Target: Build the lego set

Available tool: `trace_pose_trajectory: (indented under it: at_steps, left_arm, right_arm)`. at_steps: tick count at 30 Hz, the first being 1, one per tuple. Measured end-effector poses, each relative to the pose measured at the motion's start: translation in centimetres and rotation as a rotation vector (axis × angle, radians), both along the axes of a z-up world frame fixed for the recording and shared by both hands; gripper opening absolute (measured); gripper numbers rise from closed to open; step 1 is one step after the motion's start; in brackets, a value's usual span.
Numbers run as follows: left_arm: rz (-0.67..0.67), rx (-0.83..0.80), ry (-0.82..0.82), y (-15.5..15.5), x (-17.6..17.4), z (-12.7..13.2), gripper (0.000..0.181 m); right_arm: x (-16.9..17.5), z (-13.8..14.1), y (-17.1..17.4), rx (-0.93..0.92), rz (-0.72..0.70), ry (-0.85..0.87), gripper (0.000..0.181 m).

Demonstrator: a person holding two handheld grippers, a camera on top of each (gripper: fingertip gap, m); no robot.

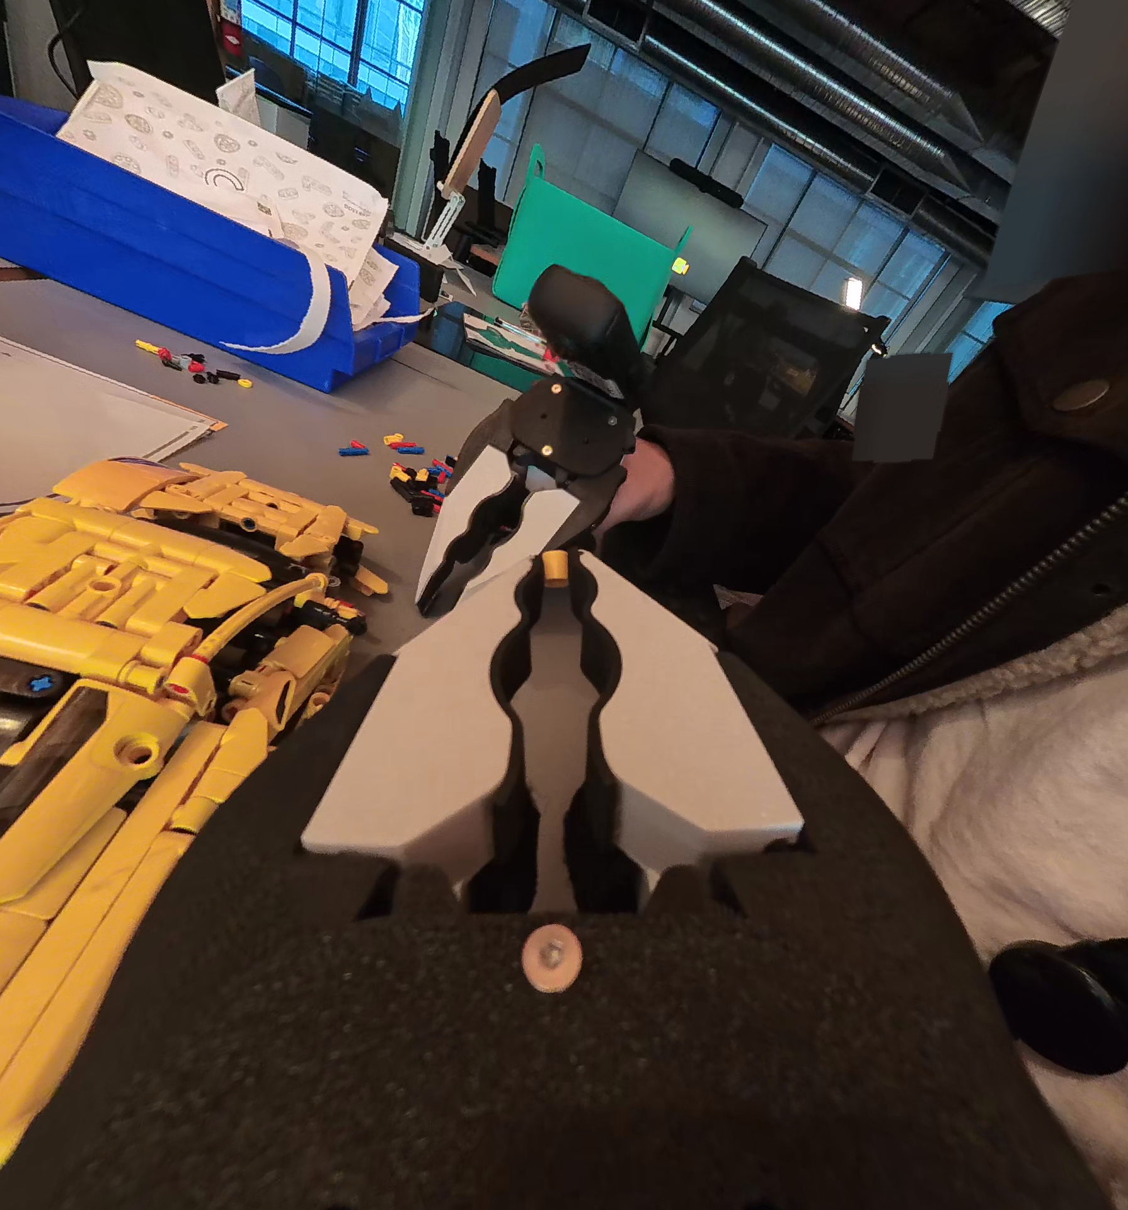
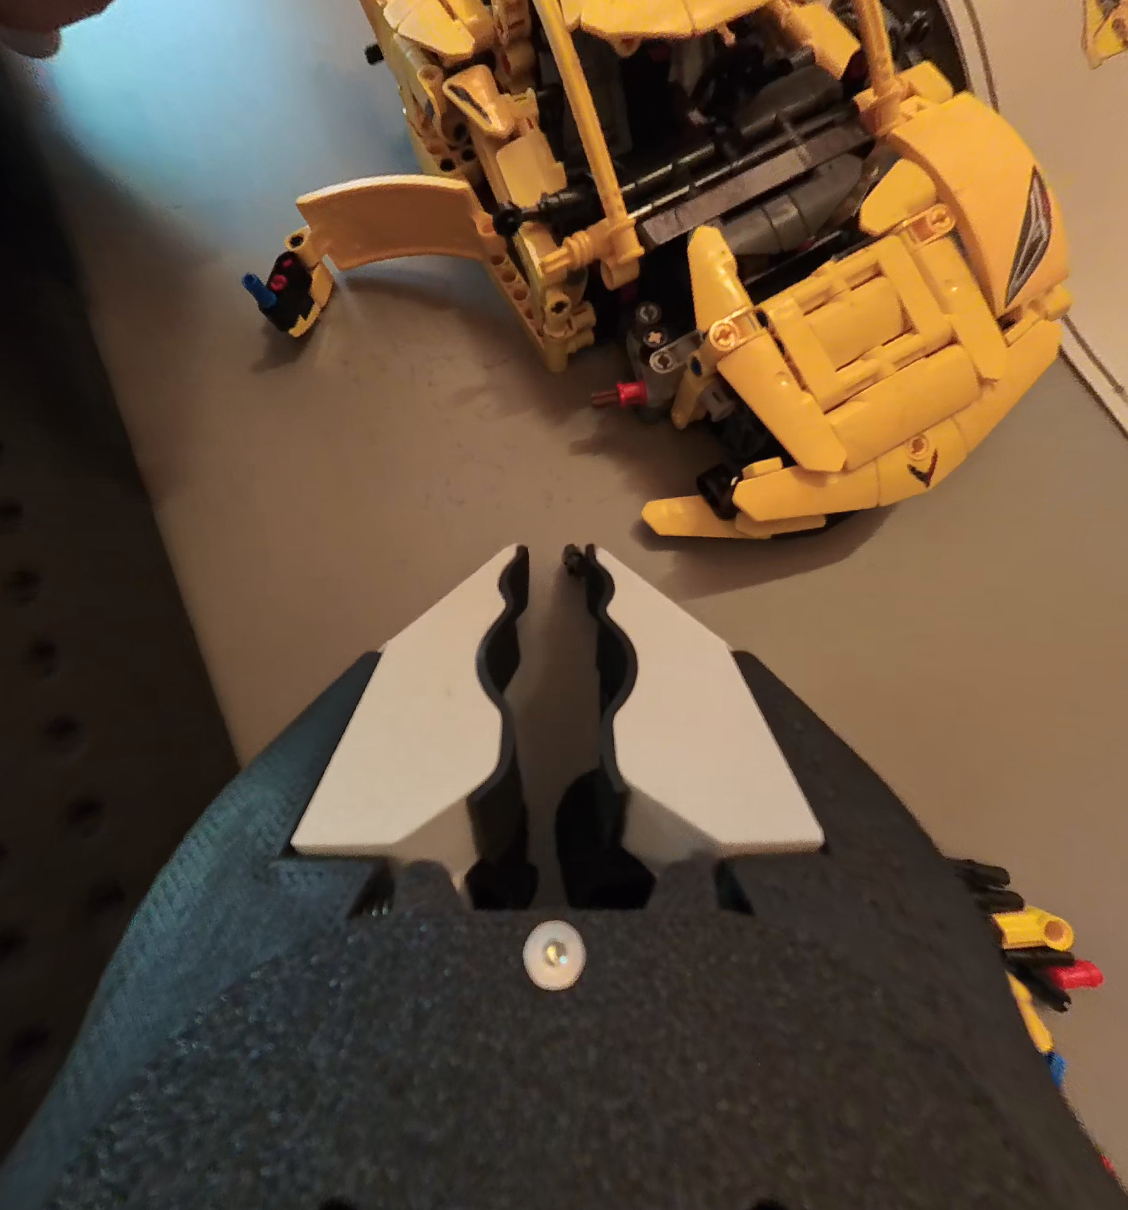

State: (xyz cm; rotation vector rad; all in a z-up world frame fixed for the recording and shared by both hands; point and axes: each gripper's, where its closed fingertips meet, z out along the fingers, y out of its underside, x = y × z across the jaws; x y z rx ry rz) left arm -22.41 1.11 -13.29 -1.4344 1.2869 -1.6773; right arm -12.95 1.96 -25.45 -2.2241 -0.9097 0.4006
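Observation:
The yellow Lego car (image 1: 123, 589) lies on the grey table (image 1: 299, 419), to the left of both grippers. My left gripper (image 1: 555, 564) is shut on a small yellow piece (image 1: 555, 569) at its fingertips and holds it above the table. My right gripper (image 1: 434, 599) hangs just ahead of it, pointing down and to the left. In the right wrist view the right gripper (image 2: 555, 556) stands a narrow gap apart, with a small black pin (image 2: 573, 558) against its right fingertip. The car's nose (image 2: 875, 366) is ahead to the right, with a curved yellow panel (image 2: 384, 222) sticking out to the left.
Loose pins (image 1: 417, 481) lie on the table behind the right gripper, and they also show in the right wrist view (image 2: 1033, 943). A blue bin (image 1: 155, 249) holding a paper bag stands at the back left. A white booklet (image 1: 57, 406) lies left. A person's jacket (image 1: 941, 589) fills the right. Tip to tip, the grippers are about 15 centimeters apart.

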Motion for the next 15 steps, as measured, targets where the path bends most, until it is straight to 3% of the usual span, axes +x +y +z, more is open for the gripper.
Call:
trace_pose_trajectory:
  at_steps: [10,12,15]
  left_arm:
    - [-0.003,0.000,0.002,0.0,0.0,-0.1,0.007]
    - [-0.001,-0.002,0.001,0.0,0.0,-0.1,0.007]
    - [-0.005,-0.003,-0.007,0.0,0.0,0.1,0.007]
  right_arm:
    - [0.5,0.5,0.3,0.025,-0.008,-0.030,0.018]
    - [-0.4,2.3,0.4,0.047,-0.004,0.028,0.022]
    - [-5.9,8.0,-0.3,0.145,0.129,0.246,0.025]
